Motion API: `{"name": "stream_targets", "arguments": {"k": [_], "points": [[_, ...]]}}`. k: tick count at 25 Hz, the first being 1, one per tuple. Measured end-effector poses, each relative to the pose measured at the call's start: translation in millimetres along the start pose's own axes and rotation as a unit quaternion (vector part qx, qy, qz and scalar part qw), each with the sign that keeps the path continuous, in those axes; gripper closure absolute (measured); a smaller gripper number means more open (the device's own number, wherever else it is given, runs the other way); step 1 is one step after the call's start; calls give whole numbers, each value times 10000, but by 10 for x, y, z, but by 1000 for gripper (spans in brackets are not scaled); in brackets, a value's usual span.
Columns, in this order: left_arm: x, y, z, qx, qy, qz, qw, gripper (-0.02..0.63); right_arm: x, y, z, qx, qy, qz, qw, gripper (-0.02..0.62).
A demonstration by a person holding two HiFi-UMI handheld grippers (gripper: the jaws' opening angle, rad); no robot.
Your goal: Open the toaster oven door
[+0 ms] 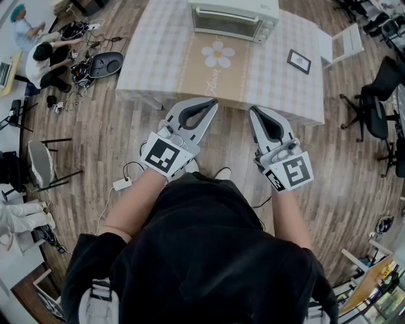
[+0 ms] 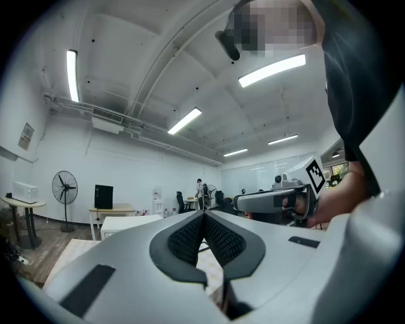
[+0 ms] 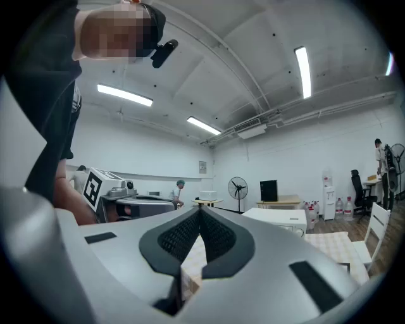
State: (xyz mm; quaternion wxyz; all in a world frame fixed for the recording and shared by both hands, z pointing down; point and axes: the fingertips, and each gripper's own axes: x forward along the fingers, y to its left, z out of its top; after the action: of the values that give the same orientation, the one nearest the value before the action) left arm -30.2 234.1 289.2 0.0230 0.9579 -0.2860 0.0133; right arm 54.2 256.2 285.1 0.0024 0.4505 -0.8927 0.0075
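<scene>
The bench [image 1: 158, 63] carries the toaster oven [image 1: 234, 7] at its far side, its door [image 1: 223, 23] seemingly closed. The left gripper [image 1: 214, 103] and right gripper [image 1: 252, 111] hover level before the near edge, well apart from the oven. Their fingers [image 2: 190, 237] are together on nothing, probably because the reach is not yet begun.

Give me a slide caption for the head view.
Left gripper and right gripper, both shut and empty, held before the table; toaster oven door closed.
</scene>
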Motion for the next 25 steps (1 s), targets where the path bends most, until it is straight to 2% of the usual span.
{"name": "stream_targets", "arguments": {"k": [10,15,21,25], "points": [[-28,-145,4,-78,14,71,9999,591,-53,69,-25,-17,-10,145,9999,577],[-27,-207,8,-12,0,50,10000,591,-91,104,-41,-38,-31,179,9998,577],[-33,-278,106,213,-296,39,9993,591,-168,118,-61,-66,-2,157,9999,575],[-71,-390,95,196,-251,92,9995,591,-281,145,-105,-21,36,212,9998,575]]}}
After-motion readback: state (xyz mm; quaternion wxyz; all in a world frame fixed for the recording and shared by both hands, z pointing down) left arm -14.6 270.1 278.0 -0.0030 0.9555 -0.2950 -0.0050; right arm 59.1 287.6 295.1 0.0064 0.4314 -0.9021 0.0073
